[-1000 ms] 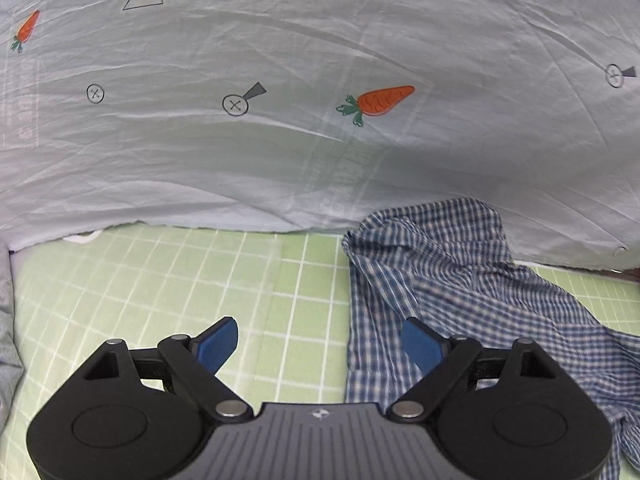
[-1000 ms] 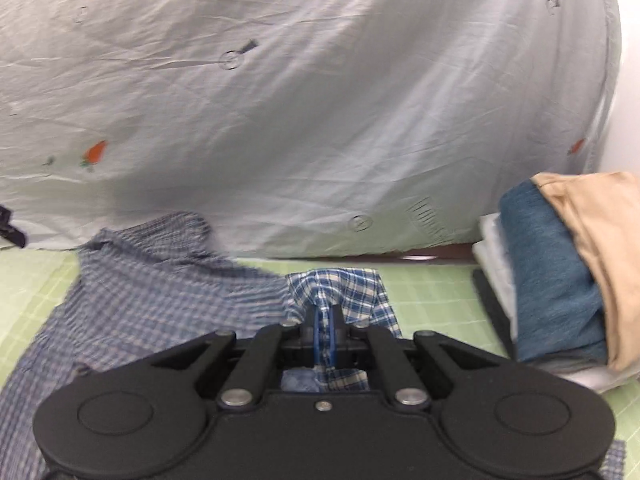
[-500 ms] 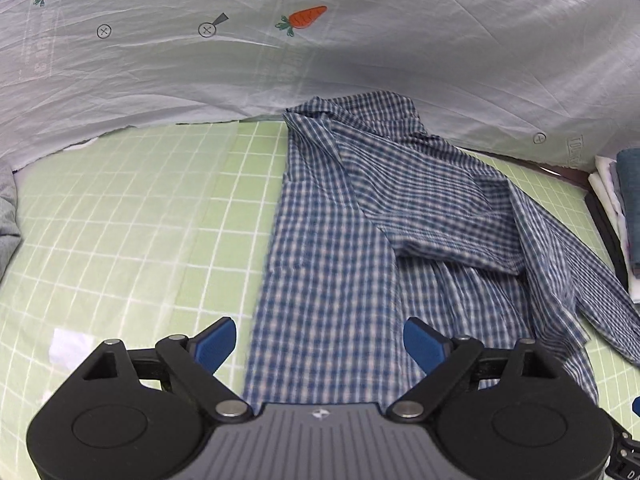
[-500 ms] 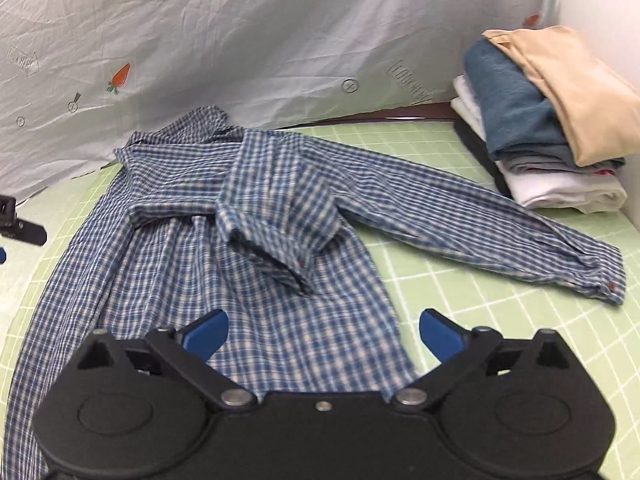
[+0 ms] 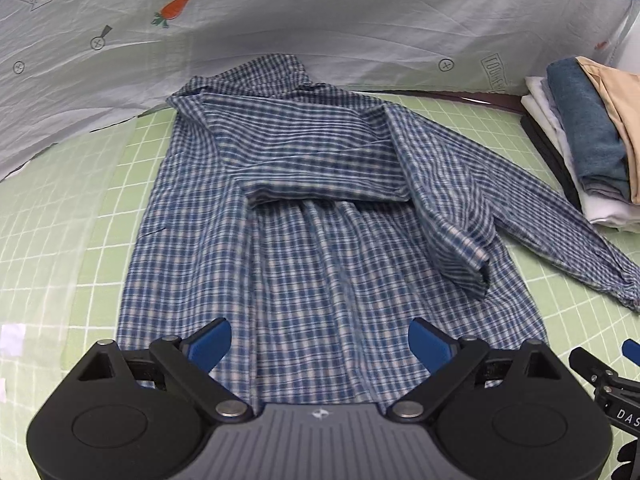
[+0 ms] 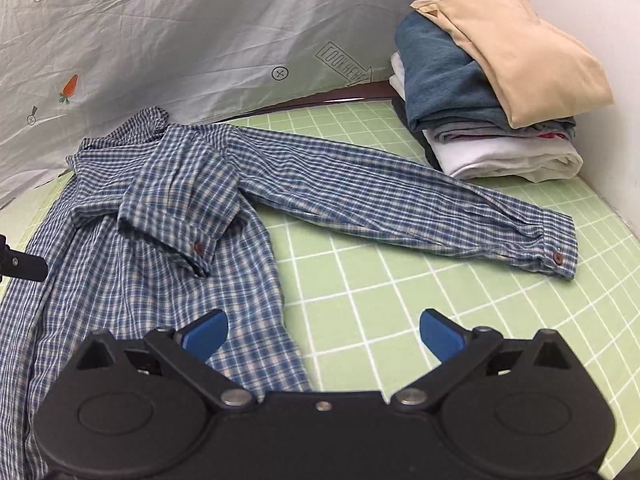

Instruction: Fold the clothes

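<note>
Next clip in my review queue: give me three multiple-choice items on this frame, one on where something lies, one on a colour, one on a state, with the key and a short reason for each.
1. Where does the stack of folded clothes sit relative to the plaid shirt?
A. On top of the shirt
B. Beyond the shirt's outstretched sleeve, by the wall
C. Under the shirt

2. What colour is the top garment of the stack?
A. Tan
B. Red
C. Black

3. What state is the right claw in?
A. Shut on the shirt
B. Shut on nothing
C. Open, holding nothing

Key: 1 B, the stack stands on the green grid mat past the outstretched sleeve, against the white wall. 2 A, a tan piece lies on the blue one. 3 C, the blue fingers stand wide apart with nothing held between them.
</note>
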Demonstrator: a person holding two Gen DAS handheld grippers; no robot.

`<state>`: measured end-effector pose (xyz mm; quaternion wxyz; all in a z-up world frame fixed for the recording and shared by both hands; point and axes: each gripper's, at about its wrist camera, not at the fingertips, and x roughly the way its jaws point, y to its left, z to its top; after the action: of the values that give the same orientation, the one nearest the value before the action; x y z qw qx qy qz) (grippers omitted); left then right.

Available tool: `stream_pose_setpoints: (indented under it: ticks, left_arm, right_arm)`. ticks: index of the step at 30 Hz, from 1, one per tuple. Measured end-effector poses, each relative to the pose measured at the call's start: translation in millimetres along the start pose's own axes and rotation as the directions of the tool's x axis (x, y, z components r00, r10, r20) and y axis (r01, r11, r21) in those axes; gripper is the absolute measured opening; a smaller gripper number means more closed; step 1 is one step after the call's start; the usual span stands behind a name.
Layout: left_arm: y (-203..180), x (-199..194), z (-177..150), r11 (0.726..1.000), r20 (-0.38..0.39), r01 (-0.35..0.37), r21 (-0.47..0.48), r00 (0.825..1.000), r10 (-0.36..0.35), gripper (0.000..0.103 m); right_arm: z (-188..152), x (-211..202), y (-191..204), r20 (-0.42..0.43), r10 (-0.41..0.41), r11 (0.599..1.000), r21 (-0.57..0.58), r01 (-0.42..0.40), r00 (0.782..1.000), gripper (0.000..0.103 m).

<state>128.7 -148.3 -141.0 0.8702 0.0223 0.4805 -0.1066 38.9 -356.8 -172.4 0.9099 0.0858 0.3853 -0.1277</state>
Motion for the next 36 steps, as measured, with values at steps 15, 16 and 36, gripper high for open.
stream_pose_setpoints:
  ticks: [15,16,36]
  left_arm:
    - [-39.4,101.8,74.9,0.975,-0.099,0.215,-0.051,0.971,-0.220,0.094]
    - [-40.0,107.5,75.0,0.968,-0.108,0.243,-0.068,0.962,-0.250,0.092]
    - [28.1,11.9,9.8,0.845,0.051,0.447,-0.293,0.890,-0.453,0.003]
  right_arm:
    - [32.5,71.9,-28.5,-0.067,-0.095,0.995,0.031,0.097,0.993,0.103]
    - [33.2,74.6,-29.3,-0.072,-0.098,0.995,0.030,0.100,0.993,0.103]
    - [27.4,34.8,0.2,-0.015,-0.071,0.991,-0.113,0.069,0.997,0.103]
